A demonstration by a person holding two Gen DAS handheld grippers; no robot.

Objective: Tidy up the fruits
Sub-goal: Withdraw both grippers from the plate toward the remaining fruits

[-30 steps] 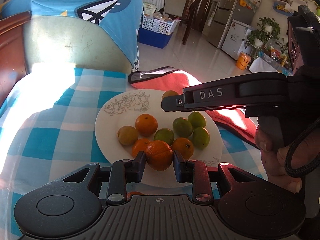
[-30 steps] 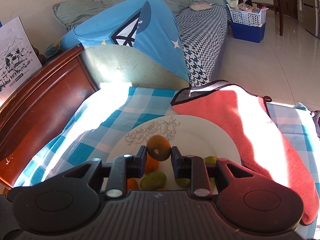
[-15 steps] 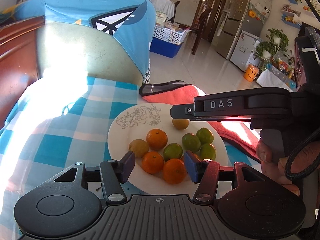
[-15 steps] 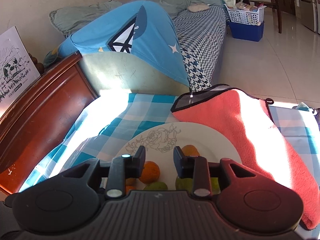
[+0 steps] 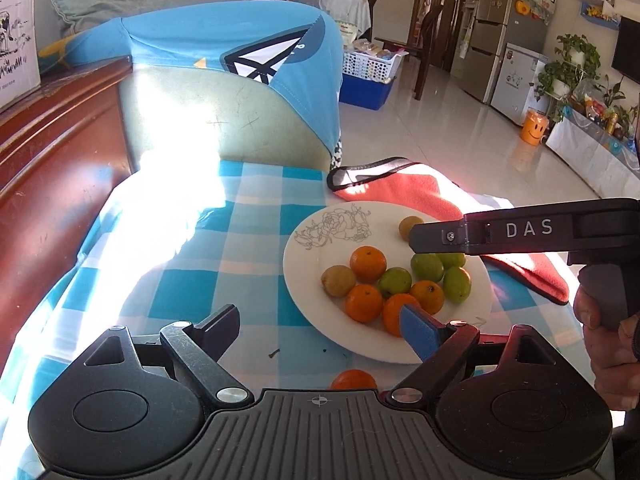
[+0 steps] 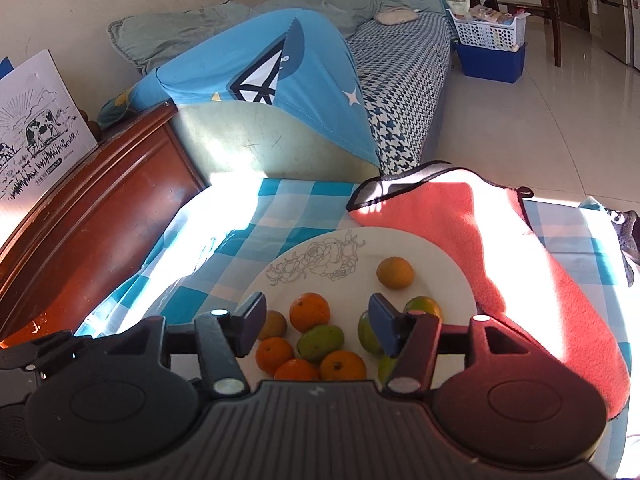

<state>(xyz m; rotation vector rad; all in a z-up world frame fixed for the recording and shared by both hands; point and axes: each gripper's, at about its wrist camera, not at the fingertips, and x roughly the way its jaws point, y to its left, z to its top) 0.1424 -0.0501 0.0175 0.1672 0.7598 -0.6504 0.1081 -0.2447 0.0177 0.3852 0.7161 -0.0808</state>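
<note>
A white plate (image 5: 304, 268) with a drawn rose holds several oranges and green fruits on the blue checked cloth. My left gripper (image 5: 320, 330) hovers over the plate's near left edge. Its jaws are opening wide, with nothing between them. An orange (image 5: 394, 314) lies on the plate just behind the left gripper's right pad. Another orange (image 5: 354, 380) sits on the cloth under the gripper. My right gripper (image 6: 316, 314) hangs above the fruit pile, jaws opening and holding nothing. A yellow-orange fruit (image 6: 395, 273) lies alone on the plate (image 6: 444, 264) beyond it.
A red towel (image 6: 504, 240) lies to the right of the plate and partly under it. A dark wooden board (image 5: 52, 200) borders the table on the left, and a sofa arm draped in blue cloth (image 5: 240, 48) stands behind it. A hand (image 5: 608, 340) holds the right gripper's grip.
Both grippers went from shut on a fruit to open. The left let its orange go on the plate's near side, the right left its yellow-orange fruit at the far side. Both rose slightly.
</note>
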